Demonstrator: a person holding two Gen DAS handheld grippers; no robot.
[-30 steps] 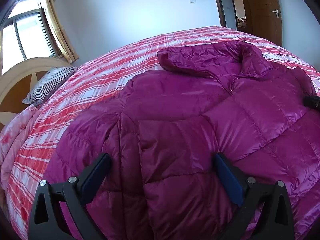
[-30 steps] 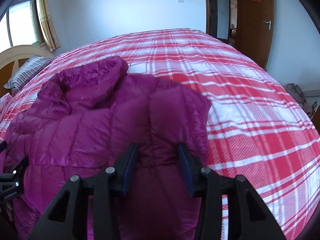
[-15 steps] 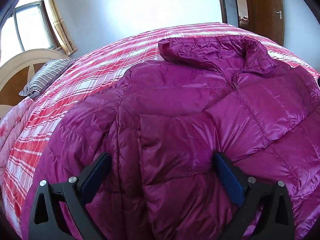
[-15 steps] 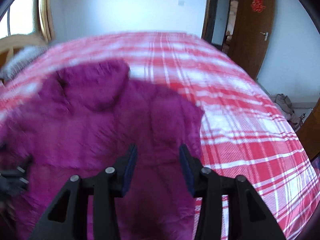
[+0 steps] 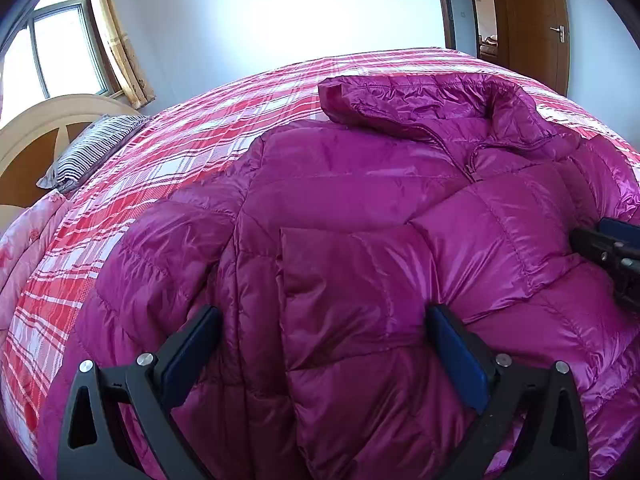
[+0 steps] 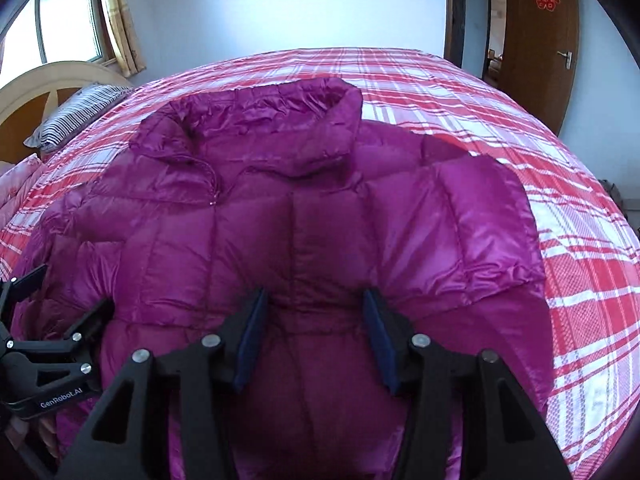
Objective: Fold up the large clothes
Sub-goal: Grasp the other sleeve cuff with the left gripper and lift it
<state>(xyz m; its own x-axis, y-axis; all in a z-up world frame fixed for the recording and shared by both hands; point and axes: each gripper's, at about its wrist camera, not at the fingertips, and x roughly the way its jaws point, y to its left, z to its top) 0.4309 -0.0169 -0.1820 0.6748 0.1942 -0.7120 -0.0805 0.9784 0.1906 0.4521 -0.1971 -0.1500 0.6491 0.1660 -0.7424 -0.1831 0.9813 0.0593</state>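
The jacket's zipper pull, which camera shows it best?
The left wrist view: the zipper pull sits sharp and unobstructed below the collar of the purple jacket. The right wrist view shows it smaller, off to the left.

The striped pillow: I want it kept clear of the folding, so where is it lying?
In both wrist views the striped pillow lies at far left against the wooden headboard, apart from the purple jacket.

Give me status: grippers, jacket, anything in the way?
Left gripper open over jacket. Right gripper opening, nothing pinched. Jacket flat on bed, sleeves folded in. Nothing blocking.
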